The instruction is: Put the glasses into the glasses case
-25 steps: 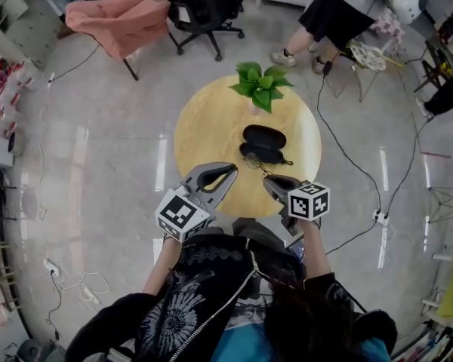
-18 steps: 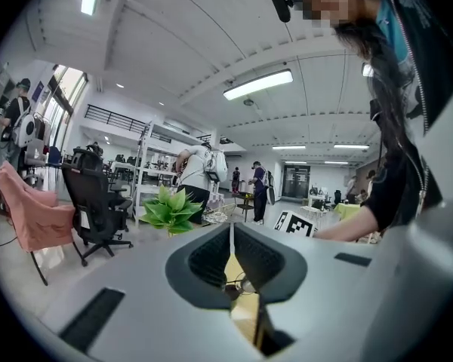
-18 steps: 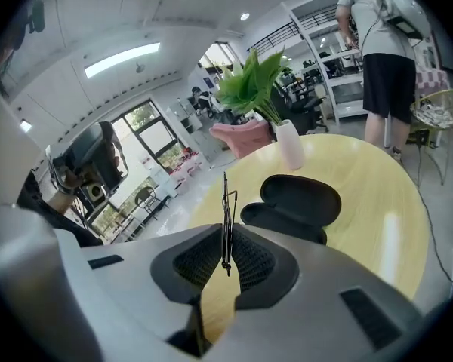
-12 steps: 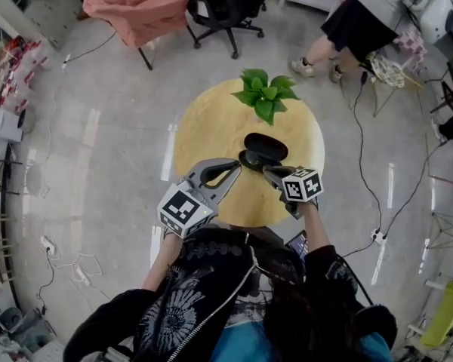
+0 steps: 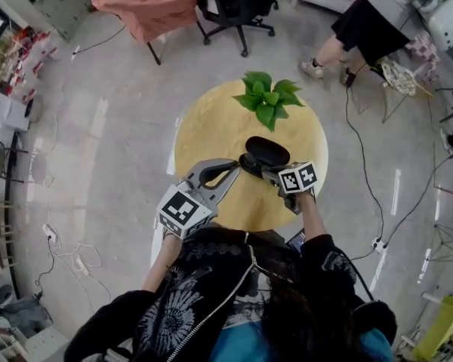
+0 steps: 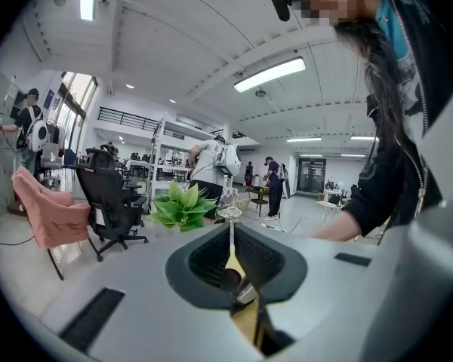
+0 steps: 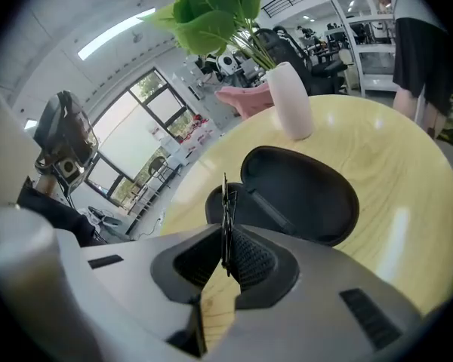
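Pair of glasses (image 7: 225, 191): pinched in the closed right hand-held gripper (image 7: 226, 232) at the open case (image 7: 302, 194) on the worktop (image 5: 211, 127), apparently not yet laid inside; left hand-held gripper (image 6: 231, 236) closed, empty

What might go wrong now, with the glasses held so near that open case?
The right gripper pinches the glasses by a thin edge only, so they might twist or slip before landing. The glasses case lies on the table with nothing seeming to steady it, so a nudge might slide it toward the plant.
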A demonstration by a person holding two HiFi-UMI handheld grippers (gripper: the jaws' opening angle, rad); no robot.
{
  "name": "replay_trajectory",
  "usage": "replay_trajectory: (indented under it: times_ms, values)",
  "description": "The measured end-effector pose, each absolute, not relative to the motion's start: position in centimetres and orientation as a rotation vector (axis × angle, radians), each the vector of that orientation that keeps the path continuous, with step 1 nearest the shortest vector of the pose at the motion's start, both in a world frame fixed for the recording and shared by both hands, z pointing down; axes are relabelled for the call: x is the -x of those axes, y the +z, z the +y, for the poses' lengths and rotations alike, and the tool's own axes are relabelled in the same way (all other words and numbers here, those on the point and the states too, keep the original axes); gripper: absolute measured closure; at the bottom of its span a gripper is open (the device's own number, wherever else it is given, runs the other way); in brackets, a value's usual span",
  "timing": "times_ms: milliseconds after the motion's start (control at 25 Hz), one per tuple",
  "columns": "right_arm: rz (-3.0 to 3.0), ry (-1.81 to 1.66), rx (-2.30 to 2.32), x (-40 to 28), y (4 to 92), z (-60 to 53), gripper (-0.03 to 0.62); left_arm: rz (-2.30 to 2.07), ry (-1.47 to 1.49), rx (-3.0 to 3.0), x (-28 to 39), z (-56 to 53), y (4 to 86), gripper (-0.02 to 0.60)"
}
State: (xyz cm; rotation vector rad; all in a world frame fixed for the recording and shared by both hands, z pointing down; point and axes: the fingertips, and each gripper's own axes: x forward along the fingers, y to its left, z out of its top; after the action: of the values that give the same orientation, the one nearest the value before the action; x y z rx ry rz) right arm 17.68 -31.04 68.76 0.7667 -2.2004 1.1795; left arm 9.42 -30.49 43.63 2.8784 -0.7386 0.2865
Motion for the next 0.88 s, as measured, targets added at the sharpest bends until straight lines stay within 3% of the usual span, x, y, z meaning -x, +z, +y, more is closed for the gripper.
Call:
replay_trajectory:
  times_ms: [400, 760, 880]
  values:
    - [-2.147, 1.388, -0.606, -17.5, 70.7, -30.3, 0.534, -0.781, 0.312, -2.856, -9.4, -31.2, 44.3, 0.558]
    - [-2.053, 1.159, -0.676, -18.8, 71.9, -31.2, 0.531, -0.788, 0.33, -2.852, -9.7, -31.3, 44.5, 0.558]
    - [-2.051, 1.149, -0.709, -18.9, 72.0, -31.4, 0.463, -0.789, 0.332, -2.852, -9.7, -31.3, 44.6, 0.558]
